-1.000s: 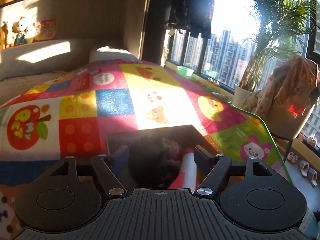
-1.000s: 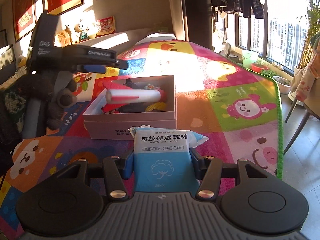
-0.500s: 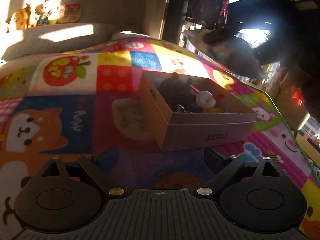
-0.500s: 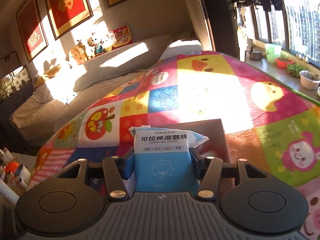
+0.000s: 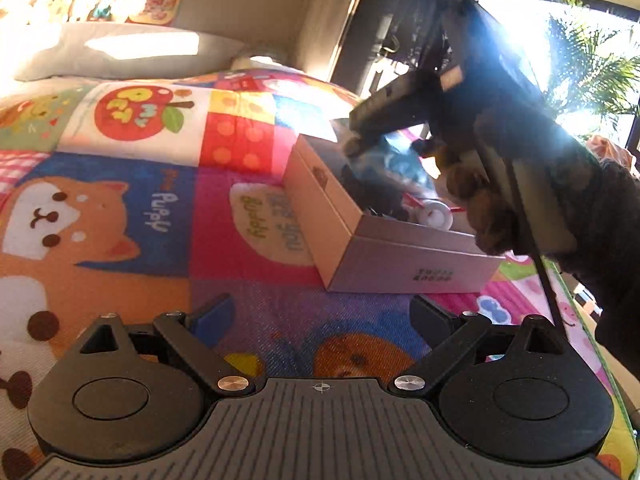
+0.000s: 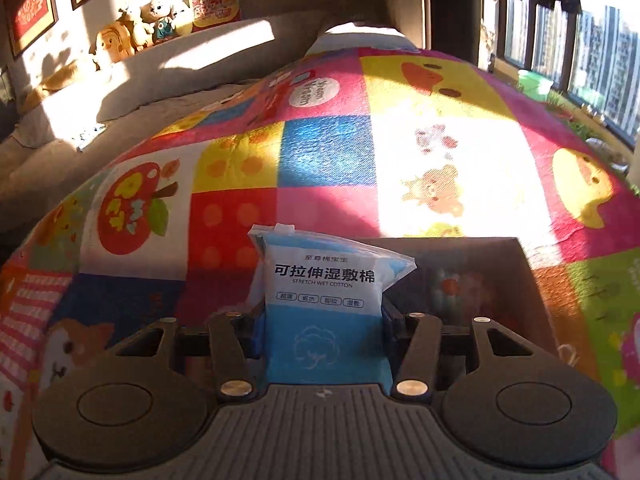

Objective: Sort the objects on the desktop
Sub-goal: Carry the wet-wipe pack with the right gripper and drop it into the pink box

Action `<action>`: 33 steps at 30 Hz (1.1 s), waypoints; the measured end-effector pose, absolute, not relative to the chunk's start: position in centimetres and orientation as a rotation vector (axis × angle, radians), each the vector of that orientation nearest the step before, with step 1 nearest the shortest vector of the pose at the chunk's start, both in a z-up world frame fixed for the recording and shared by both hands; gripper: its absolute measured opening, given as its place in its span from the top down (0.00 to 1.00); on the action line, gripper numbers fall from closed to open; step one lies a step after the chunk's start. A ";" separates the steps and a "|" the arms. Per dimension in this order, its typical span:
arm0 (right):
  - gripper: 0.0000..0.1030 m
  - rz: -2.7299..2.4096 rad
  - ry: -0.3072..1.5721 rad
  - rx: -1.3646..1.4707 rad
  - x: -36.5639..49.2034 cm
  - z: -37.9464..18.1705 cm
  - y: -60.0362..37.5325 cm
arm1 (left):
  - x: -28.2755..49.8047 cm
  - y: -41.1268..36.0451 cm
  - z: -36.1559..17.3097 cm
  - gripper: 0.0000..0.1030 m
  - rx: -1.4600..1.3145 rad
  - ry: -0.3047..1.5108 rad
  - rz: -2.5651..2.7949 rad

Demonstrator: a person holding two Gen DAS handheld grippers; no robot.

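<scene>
Right tool (image 6: 322, 332) grips cotton pack (image 6: 326, 304) over the box (image 5: 384, 256), apparently; left tool (image 5: 320, 316) wide, empty, just opened.

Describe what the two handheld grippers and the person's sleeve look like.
Both the left gripper and the right gripper are matte black, with a ribbed grey-black deck bearing a small crosshair mark, two round housings, angled link arms with silver rivets, and blue pads on the fingers. In the left wrist view the right gripper has a thin black cable, and the person wears a dark fuzzy sleeve.
</scene>
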State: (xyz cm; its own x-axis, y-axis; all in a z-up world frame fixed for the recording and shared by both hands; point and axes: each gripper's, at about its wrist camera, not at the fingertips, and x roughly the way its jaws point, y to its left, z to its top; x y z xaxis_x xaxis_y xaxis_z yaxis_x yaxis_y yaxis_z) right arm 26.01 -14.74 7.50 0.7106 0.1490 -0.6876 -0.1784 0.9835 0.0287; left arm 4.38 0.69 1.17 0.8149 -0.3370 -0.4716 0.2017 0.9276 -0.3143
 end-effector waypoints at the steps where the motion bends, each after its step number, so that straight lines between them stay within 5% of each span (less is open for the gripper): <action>1: 0.51 0.146 0.735 -0.118 25.7 7.4 -14.7 | 4.3 0.7 1.2 0.05 -0.257 0.545 -0.292; 6: 0.47 0.201 0.697 -0.318 24.6 6.2 -13.0 | 4.5 0.7 1.1 0.04 -0.261 0.550 -0.296; 11: 0.21 0.333 0.658 -0.158 23.7 9.4 -13.8 | 4.5 1.2 1.0 0.02 -0.300 0.548 -0.302; 14: 0.25 0.311 0.600 -0.135 23.3 10.7 -15.1 | 4.7 1.5 0.9 0.02 -0.320 0.553 -0.301; 16: 0.48 0.302 0.634 -0.114 23.6 10.4 -15.9 | 4.6 1.5 1.0 0.02 -0.310 0.548 -0.306; 17: 0.51 0.303 0.669 -0.092 24.0 9.8 -16.3 | 4.5 1.5 1.0 0.02 -0.306 0.540 -0.310; 21: 0.51 0.308 0.732 0.027 25.2 8.3 -17.4 | 4.3 1.9 1.6 0.02 -0.325 0.517 -0.305; 33: 0.53 0.137 0.812 -0.218 27.1 6.5 -10.3 | 3.2 2.9 3.8 0.02 -0.300 0.497 -0.255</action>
State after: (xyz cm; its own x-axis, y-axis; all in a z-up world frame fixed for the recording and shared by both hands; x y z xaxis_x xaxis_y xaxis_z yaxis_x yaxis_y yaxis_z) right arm 27.11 -10.26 6.54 0.6811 0.0382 -0.7312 -0.2045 0.9688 -0.1399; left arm 3.25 2.85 3.81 0.8492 -0.3106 -0.4270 0.1666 0.9250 -0.3414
